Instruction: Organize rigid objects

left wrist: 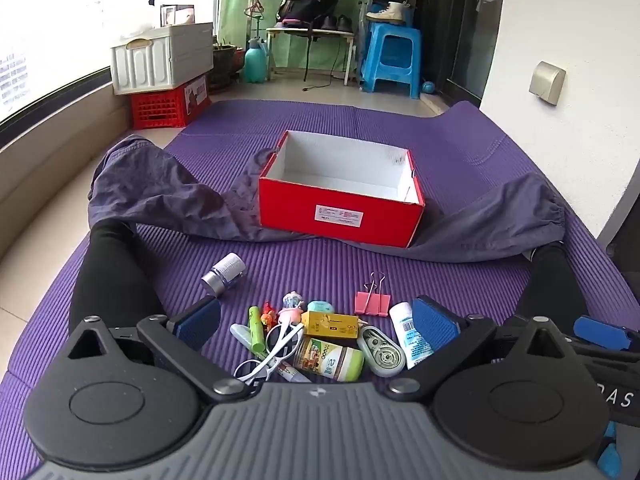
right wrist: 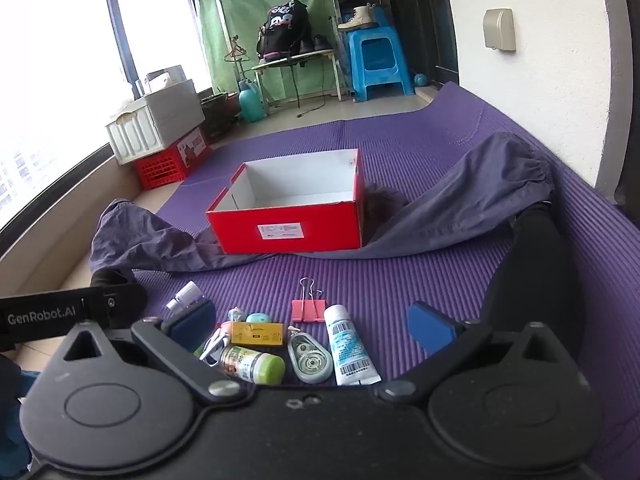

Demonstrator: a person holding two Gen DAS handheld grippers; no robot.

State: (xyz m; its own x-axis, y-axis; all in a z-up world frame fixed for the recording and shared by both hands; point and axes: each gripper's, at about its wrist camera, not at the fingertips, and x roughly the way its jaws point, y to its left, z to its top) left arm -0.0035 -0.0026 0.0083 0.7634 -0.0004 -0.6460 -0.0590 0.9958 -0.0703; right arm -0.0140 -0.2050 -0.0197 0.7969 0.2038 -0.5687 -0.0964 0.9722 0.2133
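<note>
An open, empty red shoebox [left wrist: 340,216] [right wrist: 288,228] stands on the purple mat beyond a pile of small items. The pile holds a green-capped jar [left wrist: 330,359] [right wrist: 253,365], a yellow box [left wrist: 330,325] [right wrist: 256,334], a correction-tape dispenser [left wrist: 382,350] [right wrist: 310,358], a white tube [left wrist: 410,334] [right wrist: 350,346], a pink binder clip [left wrist: 372,300] [right wrist: 308,308], white scissors [left wrist: 272,350], a green marker [left wrist: 256,328] and a small silver-capped bottle [left wrist: 224,274]. My left gripper [left wrist: 316,326] is open above the pile. My right gripper [right wrist: 312,326] is open above the pile, holding nothing.
The purple mat [left wrist: 360,120] covers the floor. The person's legs in grey trousers [left wrist: 160,188] [right wrist: 460,200] flank the box. A white crate on a red crate [left wrist: 160,80], a blue stool [left wrist: 394,58] and a wall [left wrist: 560,40] stand beyond.
</note>
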